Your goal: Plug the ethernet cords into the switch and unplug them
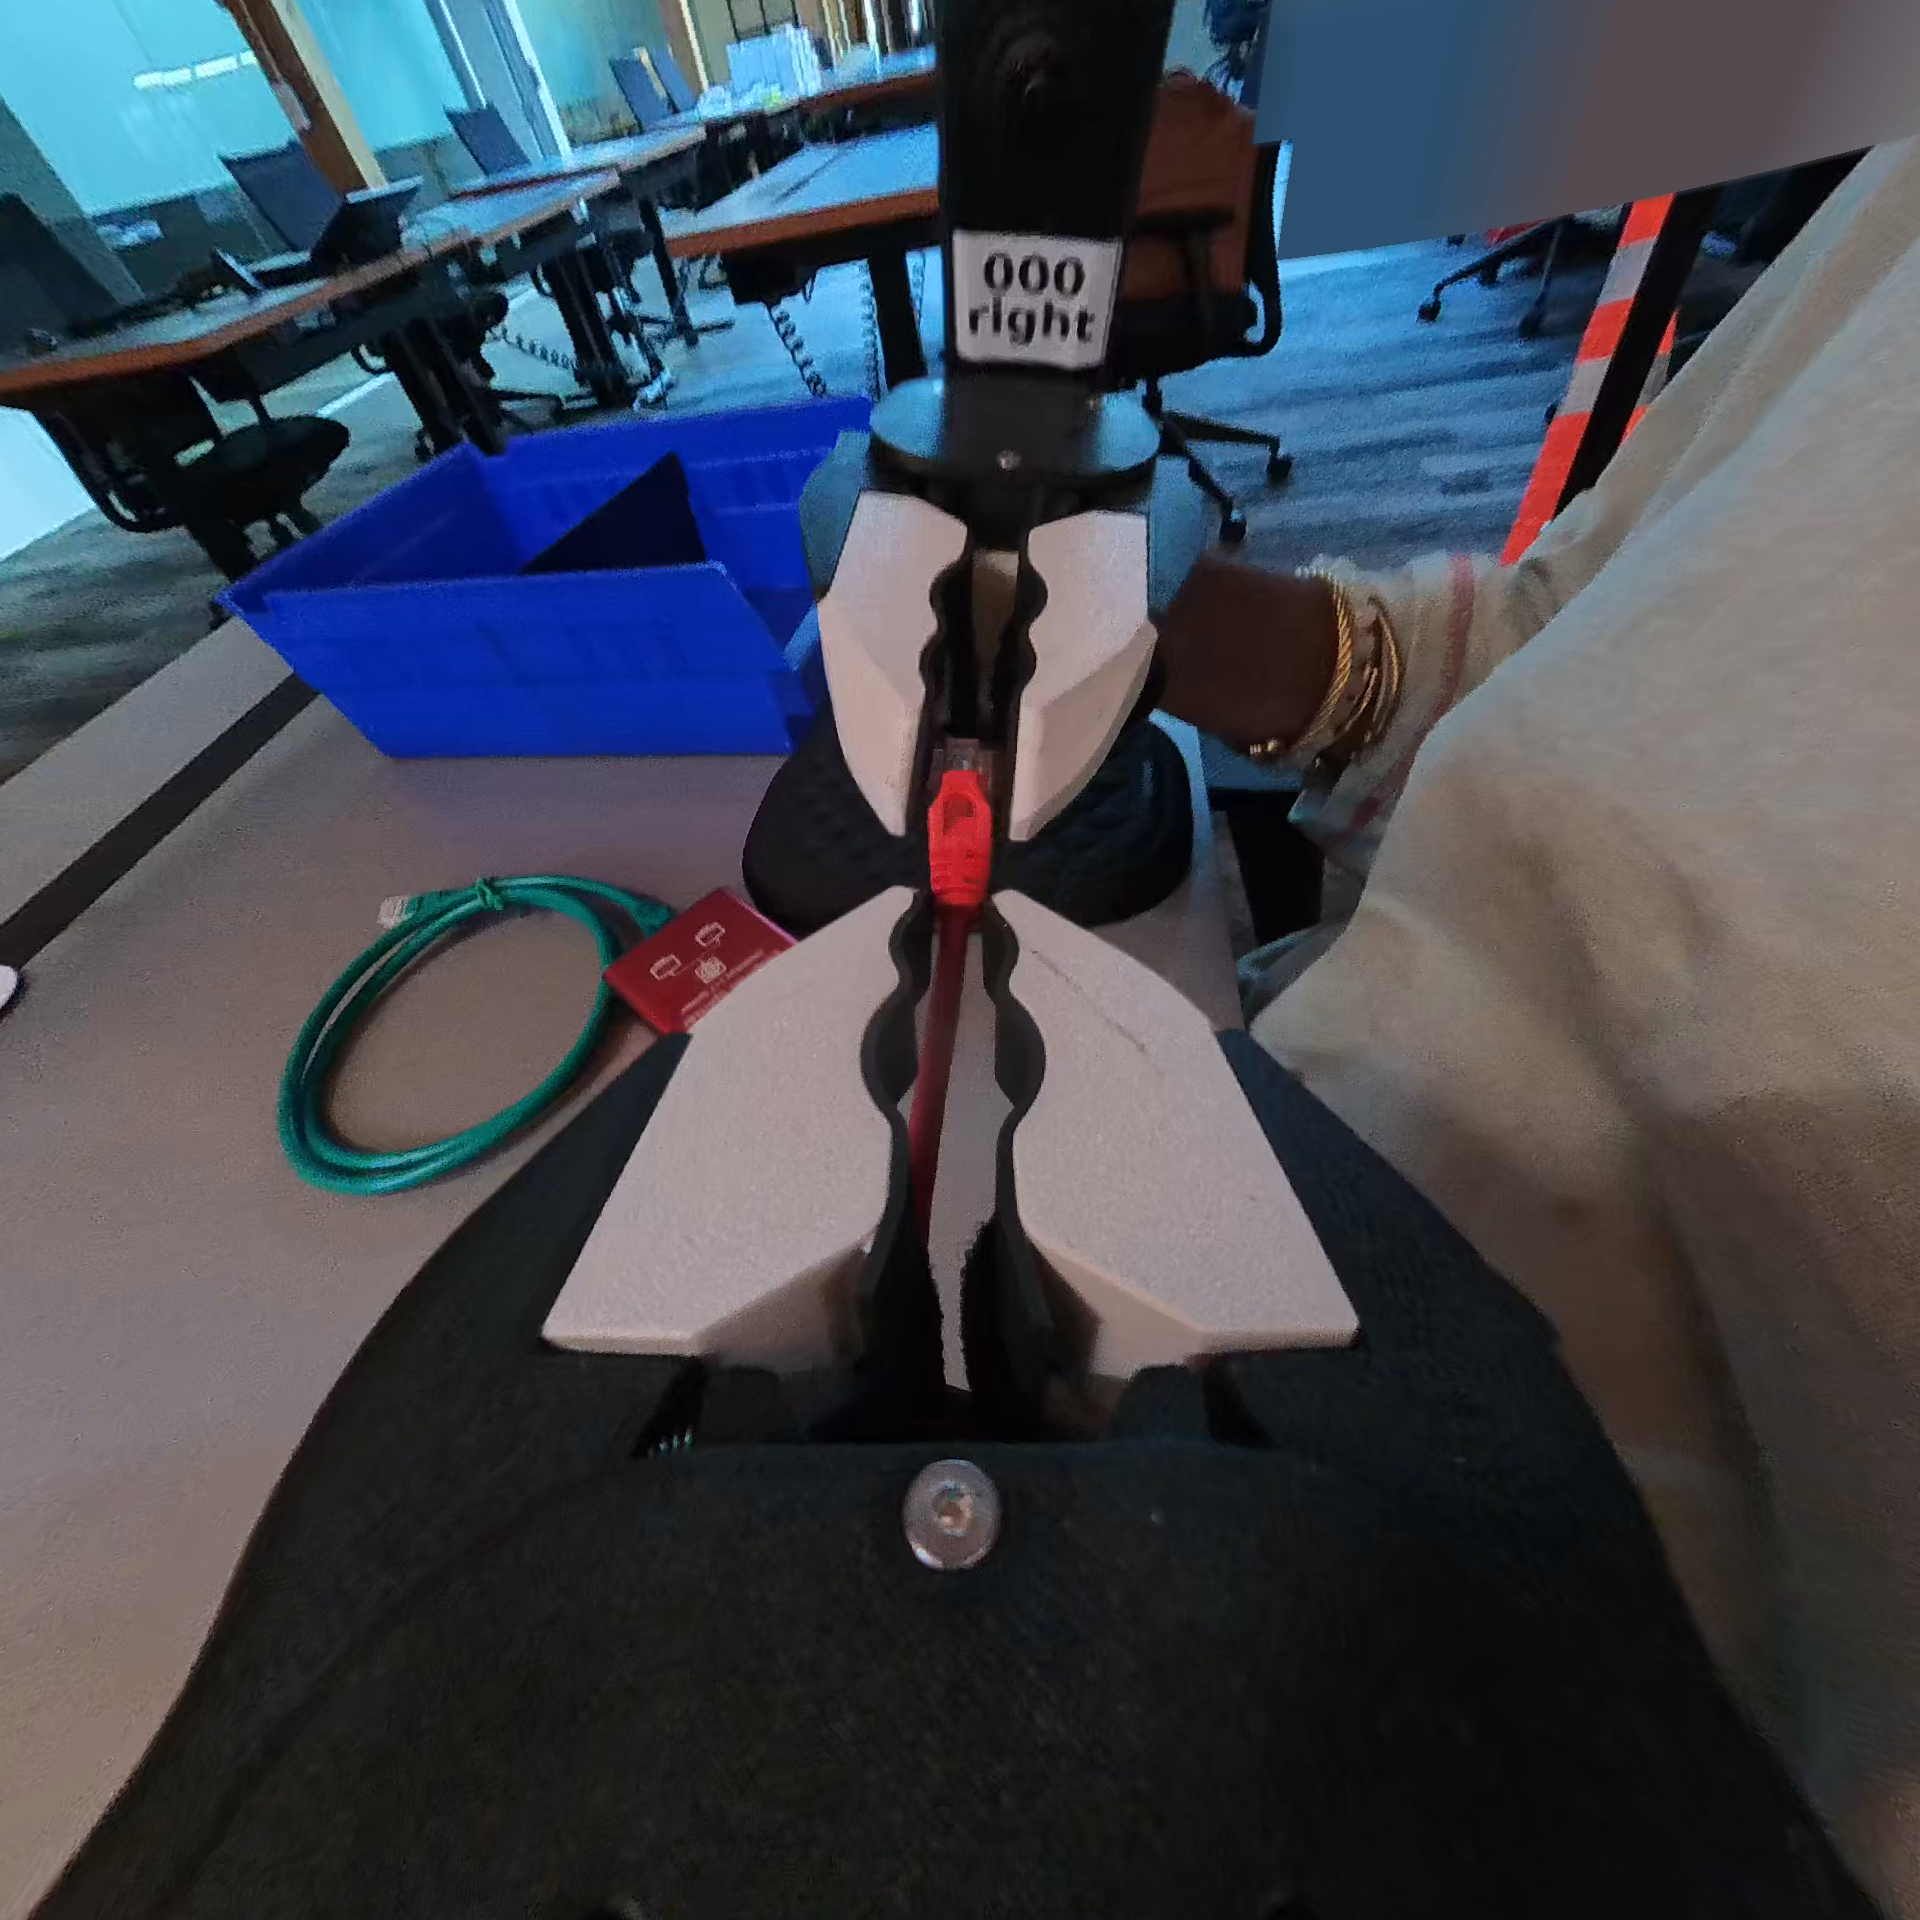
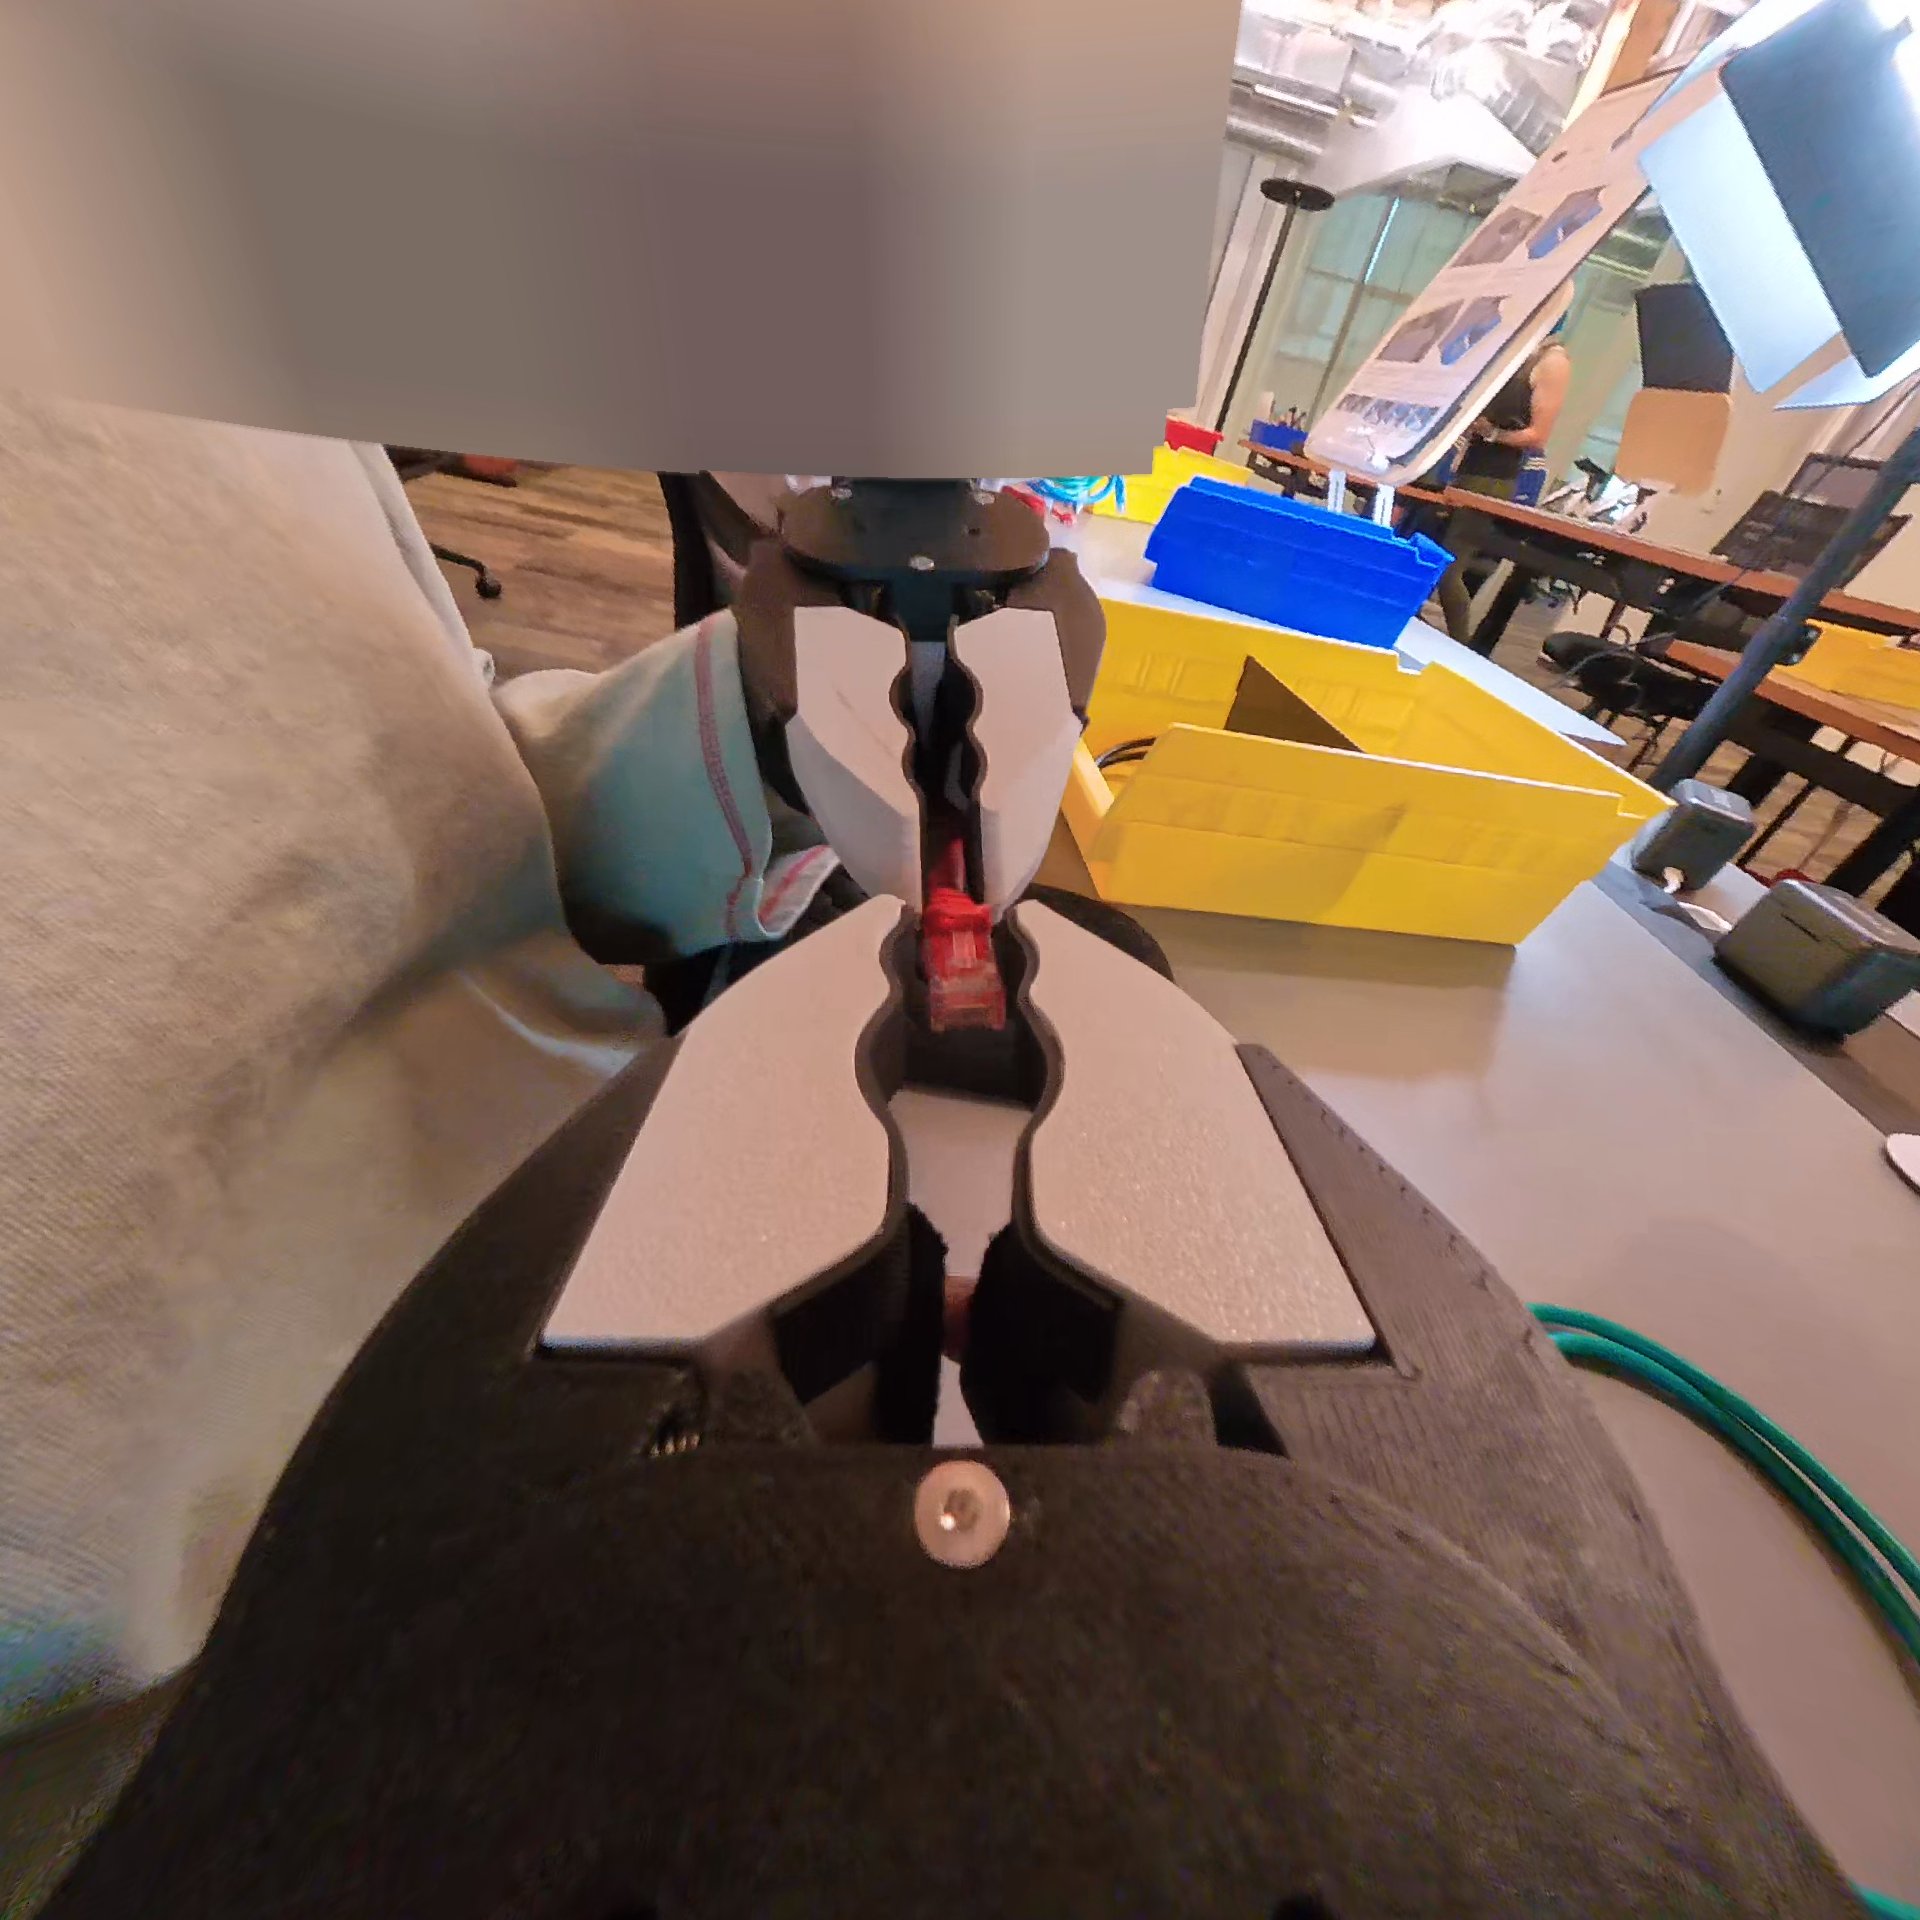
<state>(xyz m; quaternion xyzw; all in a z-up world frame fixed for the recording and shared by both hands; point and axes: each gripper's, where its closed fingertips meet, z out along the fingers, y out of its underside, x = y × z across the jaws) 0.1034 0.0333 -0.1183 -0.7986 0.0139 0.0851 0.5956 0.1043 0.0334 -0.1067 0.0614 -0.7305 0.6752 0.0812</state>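
Note:
A red ethernet cord [image 1: 940, 1039] runs between the fingers of my left gripper [image 1: 954, 899], which is shut on it just behind the red plug boot [image 1: 958, 831]. My right gripper [image 2: 961, 909] faces it tip to tip and is shut on the same red plug [image 2: 961, 966]. It also shows in the left wrist view [image 1: 961, 821]. Both hold the cord above the table. The small red switch [image 1: 696, 971] lies flat on the table left of the grippers. A coiled green ethernet cord [image 1: 447, 1039] lies beside it and shows in the right wrist view [image 2: 1766, 1455].
A blue bin [image 1: 520, 644] stands behind the switch. A black mesh object [image 1: 821, 831] sits under the grippers. A yellow bin [image 2: 1351, 831] and a blue bin [image 2: 1299, 571] stand at the right, with grey boxes [image 2: 1818, 966] near the table edge. A person's sleeve [image 1: 1610, 831] is close by. My left and right fingertips are right by each other.

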